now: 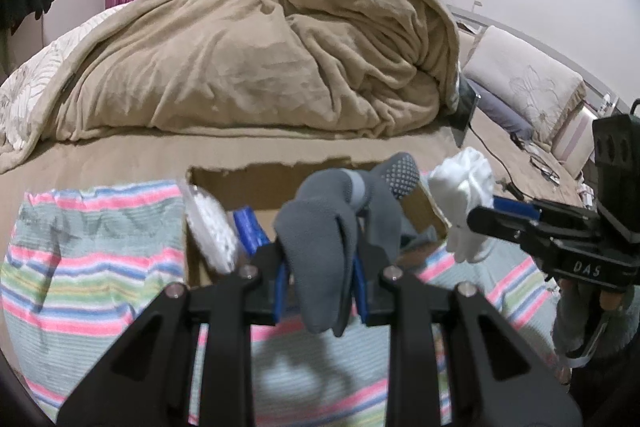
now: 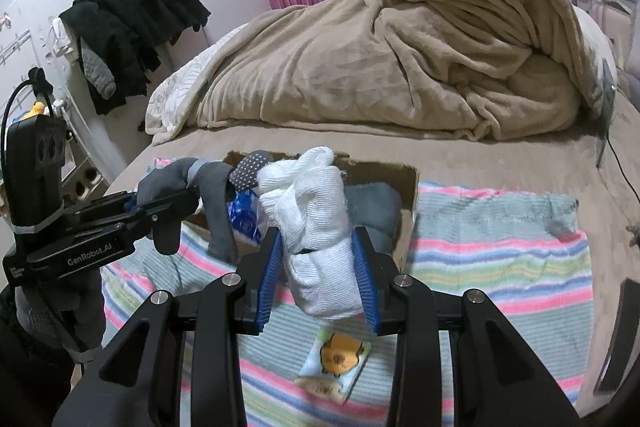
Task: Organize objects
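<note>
My left gripper (image 1: 320, 277) is shut on a grey sock (image 1: 320, 247) with grip dots, held above the striped towel (image 1: 92, 255) just in front of a cardboard box (image 1: 272, 183). My right gripper (image 2: 318, 279) is shut on a white sock bundle (image 2: 316, 223) and holds it above the box's near edge (image 2: 404, 239). In the left wrist view the right gripper (image 1: 484, 217) and the white bundle (image 1: 464, 195) hang at the right. In the right wrist view the left gripper (image 2: 168, 207) and the grey sock (image 2: 212, 195) are at the left.
The box holds a blue packet (image 1: 250, 227), a white round item (image 1: 212, 227) and a grey cloth (image 2: 376, 211). A small card with an orange cartoon (image 2: 336, 363) lies on the towel. A beige duvet (image 1: 260, 59) is heaped behind. Cables (image 1: 520, 163) and pillows lie at the right.
</note>
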The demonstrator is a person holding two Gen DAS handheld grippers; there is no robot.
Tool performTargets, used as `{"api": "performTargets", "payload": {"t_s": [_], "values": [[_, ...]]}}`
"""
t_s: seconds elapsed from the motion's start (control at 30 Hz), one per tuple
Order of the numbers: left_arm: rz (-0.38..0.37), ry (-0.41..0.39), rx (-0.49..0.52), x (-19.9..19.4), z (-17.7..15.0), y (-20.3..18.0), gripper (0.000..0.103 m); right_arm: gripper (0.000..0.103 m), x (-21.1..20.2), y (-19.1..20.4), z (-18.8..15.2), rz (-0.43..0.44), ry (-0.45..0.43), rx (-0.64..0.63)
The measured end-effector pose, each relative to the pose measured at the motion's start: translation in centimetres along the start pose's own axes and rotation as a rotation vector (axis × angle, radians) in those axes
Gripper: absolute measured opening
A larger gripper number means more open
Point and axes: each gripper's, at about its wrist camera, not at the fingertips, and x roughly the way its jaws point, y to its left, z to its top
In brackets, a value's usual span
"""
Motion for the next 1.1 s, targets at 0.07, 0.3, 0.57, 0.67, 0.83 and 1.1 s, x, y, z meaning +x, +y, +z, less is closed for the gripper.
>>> {"api": "performTargets", "payload": {"t_s": [0.07,0.3,0.57,0.67,0.83,1.1], "values": [[-0.001,-0.005,0.002,0.4,0.6,0.2,0.026,0.037,0.4,0.0,0.4,0.001,-0.002,-0.006],[-0.009,-0.005,0.020,2.4,1.9,0.5,0.026,0.037,2.0,-0.3,1.8,0.006,-0.008,-0.019],[-0.018,0.025,0.039,5.4,2.6,0.8,0.027,0.037,4.1,-0.9,2.6,0.000,0.009,-0.028],[-0.012,0.051,0.037,7.0,2.7,1.0,0.027,0.037,5.1,-1.1,2.9,0.005,0.020,-0.018],[-0.011,0.099,0.036,9.6,2.4,1.4,0.028,0.037,7.6,-1.1,3.3,0.002,0.060,-0.023],[0.000,0.166,0.042,12.6,1.7,1.7,0.036,0.037,11.2,-1.2,2.2,-0.007,0.140,-0.017]]}}
